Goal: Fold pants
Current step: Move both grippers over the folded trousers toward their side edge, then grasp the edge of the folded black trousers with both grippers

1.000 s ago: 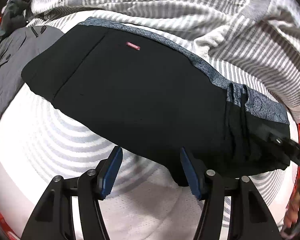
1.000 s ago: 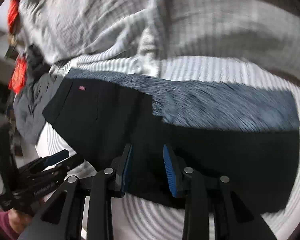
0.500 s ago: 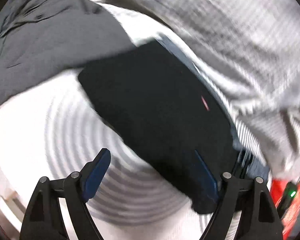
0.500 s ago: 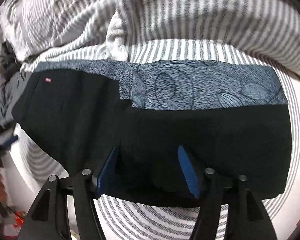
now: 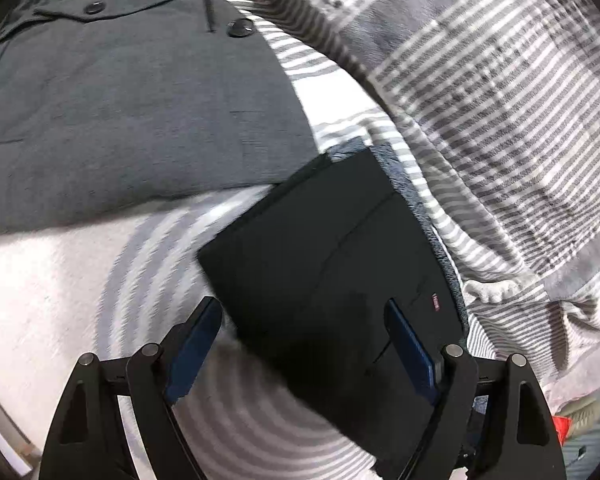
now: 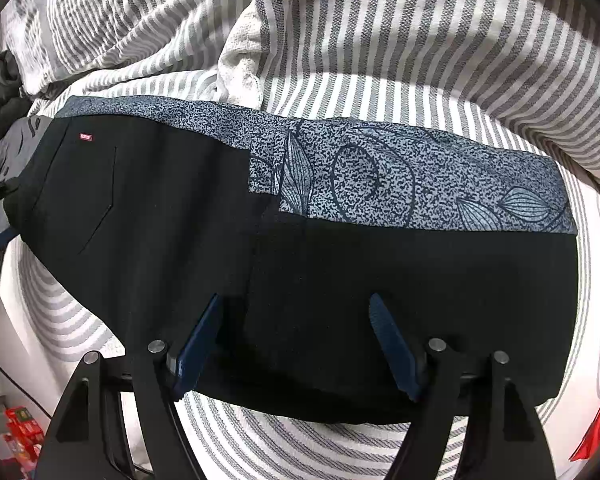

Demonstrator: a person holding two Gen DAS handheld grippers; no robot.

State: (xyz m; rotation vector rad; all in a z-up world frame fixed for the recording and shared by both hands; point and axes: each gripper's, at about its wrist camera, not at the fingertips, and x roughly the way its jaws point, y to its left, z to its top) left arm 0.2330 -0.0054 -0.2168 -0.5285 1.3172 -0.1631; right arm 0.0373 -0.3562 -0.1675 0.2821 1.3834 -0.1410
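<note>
Black pants (image 6: 340, 280) lie flat on the bed, folded lengthwise, with a small red label (image 6: 86, 137) near the waist at left. A blue-grey patterned garment (image 6: 420, 184) shows from under their far edge. My right gripper (image 6: 296, 320) is open and empty, low over the near edge of the pants. In the left wrist view the waist end of the pants (image 5: 332, 264) lies between the fingers of my left gripper (image 5: 304, 320), which is open and empty just above the waist corner.
A white bedcover with grey ring stripes (image 6: 300, 448) lies under the pants. A rumpled grey-striped blanket (image 6: 380, 32) lies behind them. A grey buttoned garment (image 5: 120, 100) lies beyond the waist end. Red packets (image 6: 20, 428) lie off the bed's left edge.
My left gripper has swung left to the waist end of the pants and opened wider. My right gripper has opened and let go of the pants' near edge.
</note>
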